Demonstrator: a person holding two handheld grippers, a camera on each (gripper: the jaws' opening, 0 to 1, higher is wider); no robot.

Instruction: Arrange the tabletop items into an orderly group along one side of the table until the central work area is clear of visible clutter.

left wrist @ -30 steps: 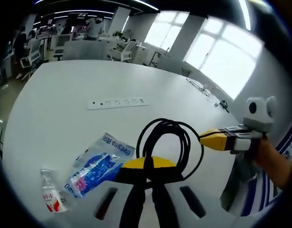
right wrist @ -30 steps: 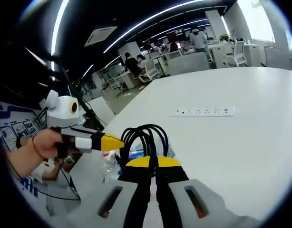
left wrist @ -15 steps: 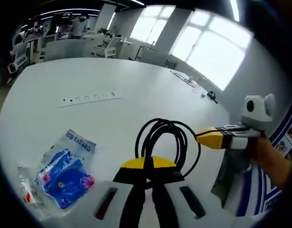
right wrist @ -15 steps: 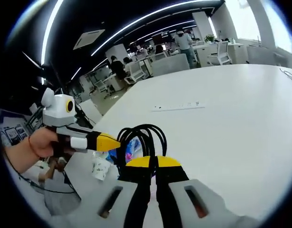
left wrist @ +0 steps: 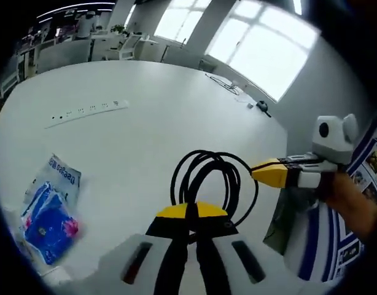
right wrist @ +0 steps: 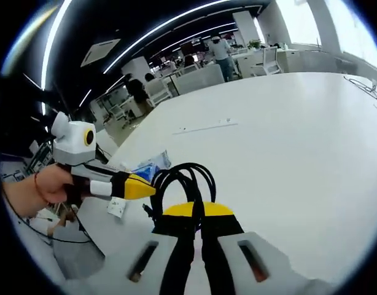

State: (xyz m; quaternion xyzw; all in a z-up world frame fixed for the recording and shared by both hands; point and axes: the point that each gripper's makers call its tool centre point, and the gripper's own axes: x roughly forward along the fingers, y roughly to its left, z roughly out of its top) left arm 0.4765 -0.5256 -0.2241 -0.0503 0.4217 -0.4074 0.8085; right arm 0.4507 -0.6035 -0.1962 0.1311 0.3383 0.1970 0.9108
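A coiled black cable [left wrist: 207, 181] hangs in loops above the broad white surface [left wrist: 145, 123], pinched at both ends of the bundle. In the left gripper view the left gripper [left wrist: 191, 212] has its yellow-tipped jaws pressed together on the lower part of the loops, while the right gripper [left wrist: 259, 171] comes in from the right, its yellow tip closed against the outer strand of the coil. In the right gripper view the same cable [right wrist: 185, 184] rises from the right gripper [right wrist: 198, 212], whose jaws are closed on it, and the left gripper [right wrist: 148, 187], held by a hand [right wrist: 38, 190], reaches in from the left with its tip at the loops.

Well apart from the cable, at the lower left of the left gripper view, a blue and clear plastic packet [left wrist: 47, 212] with printed lettering lies flat on the surface. In the right gripper view the packet [right wrist: 148, 169] peeks out behind the left gripper, and a small white object [right wrist: 116, 207] sits just below it; what it is cannot be told. A long white power strip [left wrist: 87, 112] lies farther out across the surface, and a thin dark cable [left wrist: 228, 86] lies near the far edge by the windows. Office desks, chairs and people fill the background.
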